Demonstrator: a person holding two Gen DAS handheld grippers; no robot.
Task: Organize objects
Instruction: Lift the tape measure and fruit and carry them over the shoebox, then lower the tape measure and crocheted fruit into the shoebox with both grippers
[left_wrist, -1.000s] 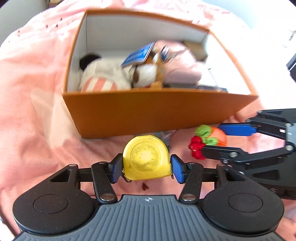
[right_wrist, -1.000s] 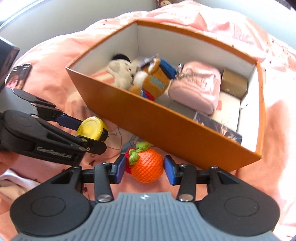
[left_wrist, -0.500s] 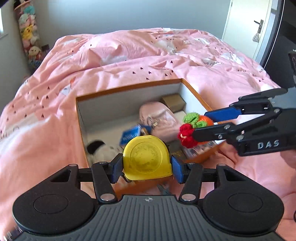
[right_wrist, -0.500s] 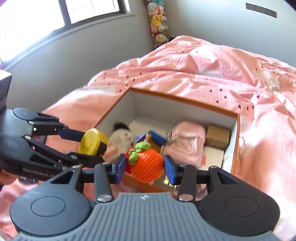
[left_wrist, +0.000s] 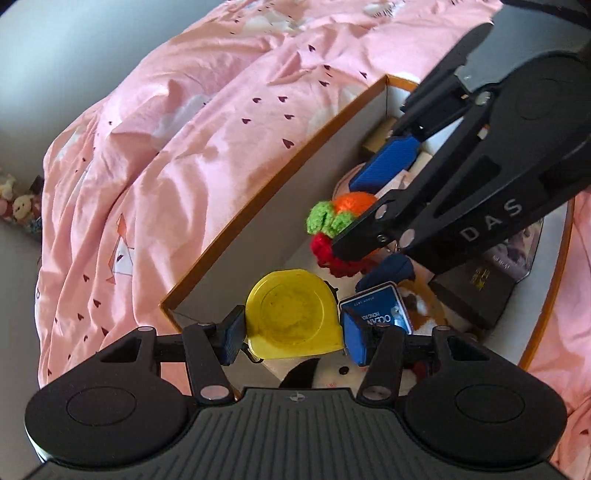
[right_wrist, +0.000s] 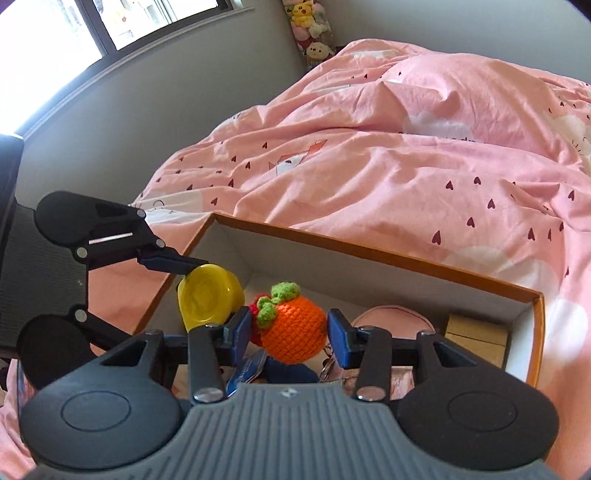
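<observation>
Left gripper (left_wrist: 291, 332) clamped on a yellow tape measure (left_wrist: 293, 315): hard glossy plastic case, rounded on top and flat along the base, with a shallow circular dish in its face; blue pads pressed against both sides, jaws fairly wide apart around it. Right gripper (right_wrist: 290, 330) clamped on a crocheted orange toy (right_wrist: 293, 330): round knitted ball with a bumpy yarn surface, green leafy tuft (right_wrist: 275, 299) on top and a red yarn part (left_wrist: 334, 258) beside the tuft; jaws at a moderate spread, pads touching both flanks. Both held above the open cardboard box (right_wrist: 406, 254), orange outside and plain white inside, resting on a pink bedcover (right_wrist: 424, 147) of soft creased cloth printed with small dark hearts. Tape measure over the left end of the box near its corner, crocheted toy just beside it toward the middle, the two close but apparently not touching. Inside the box: a pink padded pouch (right_wrist: 391, 317), a small tan carton (right_wrist: 476, 332) in the far right corner, a blue printed tag (left_wrist: 380, 308), a dark flat box (left_wrist: 476, 288), and below the left gripper a white plush toy (left_wrist: 328, 373), mostly hidden. Stuffed toys (right_wrist: 310, 26) stacked by the grey wall beyond the bed.
</observation>
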